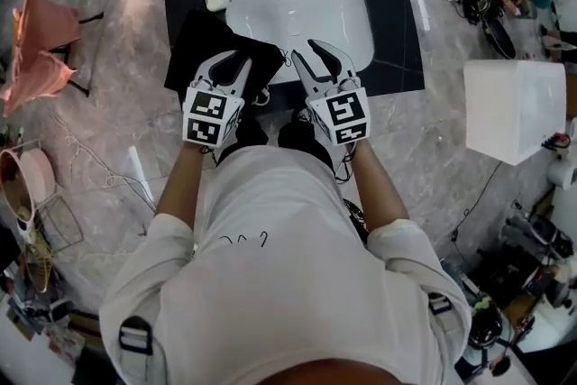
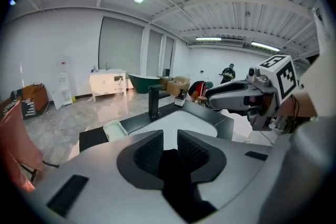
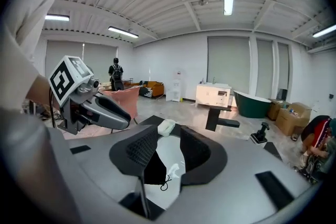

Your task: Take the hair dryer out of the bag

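The hair dryer shows in no view; I judge that it is inside the black bag (image 1: 206, 42). The bag lies flat on the desk (image 1: 401, 36) just left of the sink (image 1: 302, 18), and one corner reaches the sink's rim. A thin cord (image 3: 167, 182) shows at the bag's edge beside the sink. The left gripper (image 1: 236, 60) hovers above the bag's near part, and the right gripper (image 1: 315, 51) is over the sink's near rim. On both, the fingers (image 2: 149, 150) stand partly apart and hold nothing; only the bag and the sink show through the gaps.

Several things could go wrong from here:
- If one gripper pinches only cloth and pulls, the whole bag may rise with the dryer inside, or slide into the sink.
- If the cord keeps the mouth tight, the dryer may stick.
- A dryer that comes free suddenly could drop into the sink, because the bag lies so near the rim.
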Demonstrator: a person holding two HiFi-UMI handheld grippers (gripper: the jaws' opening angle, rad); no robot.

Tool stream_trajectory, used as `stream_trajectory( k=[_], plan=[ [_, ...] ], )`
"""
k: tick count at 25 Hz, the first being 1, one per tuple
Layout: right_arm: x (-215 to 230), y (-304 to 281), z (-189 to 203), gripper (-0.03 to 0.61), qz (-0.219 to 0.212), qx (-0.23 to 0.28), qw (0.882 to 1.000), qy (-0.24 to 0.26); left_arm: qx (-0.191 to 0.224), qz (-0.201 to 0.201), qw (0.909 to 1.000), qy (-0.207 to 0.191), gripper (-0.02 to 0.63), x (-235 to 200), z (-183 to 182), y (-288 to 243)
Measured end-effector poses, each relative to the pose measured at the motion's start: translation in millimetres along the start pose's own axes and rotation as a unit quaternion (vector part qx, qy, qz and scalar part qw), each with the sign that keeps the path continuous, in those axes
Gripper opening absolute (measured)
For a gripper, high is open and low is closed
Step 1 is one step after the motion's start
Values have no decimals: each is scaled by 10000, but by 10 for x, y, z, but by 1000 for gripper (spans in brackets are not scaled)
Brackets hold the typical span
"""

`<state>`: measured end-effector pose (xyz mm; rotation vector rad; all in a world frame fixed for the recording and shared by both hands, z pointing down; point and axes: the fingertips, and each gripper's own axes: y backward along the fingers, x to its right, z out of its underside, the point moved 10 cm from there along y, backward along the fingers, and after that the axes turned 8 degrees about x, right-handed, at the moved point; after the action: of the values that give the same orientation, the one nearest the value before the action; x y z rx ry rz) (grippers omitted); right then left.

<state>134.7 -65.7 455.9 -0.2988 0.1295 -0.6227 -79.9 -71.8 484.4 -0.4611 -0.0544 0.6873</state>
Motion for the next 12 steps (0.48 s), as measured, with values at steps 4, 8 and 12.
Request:
stream_trajectory(
  k=[4,8,12],
  plan=[
    [163,-98,129,133,-709,-199,9973,7,-208,-626,9976,213,95,183,93,-5],
    [256,-153,385,133,-1357,-387,9900,30,-559,-1181,9908,354,97,366,242,3],
    [277,-135,641,135,-1829,-585,9813,-100,-1148,-1450,9825,221,126,604,459,48]
  ],
)
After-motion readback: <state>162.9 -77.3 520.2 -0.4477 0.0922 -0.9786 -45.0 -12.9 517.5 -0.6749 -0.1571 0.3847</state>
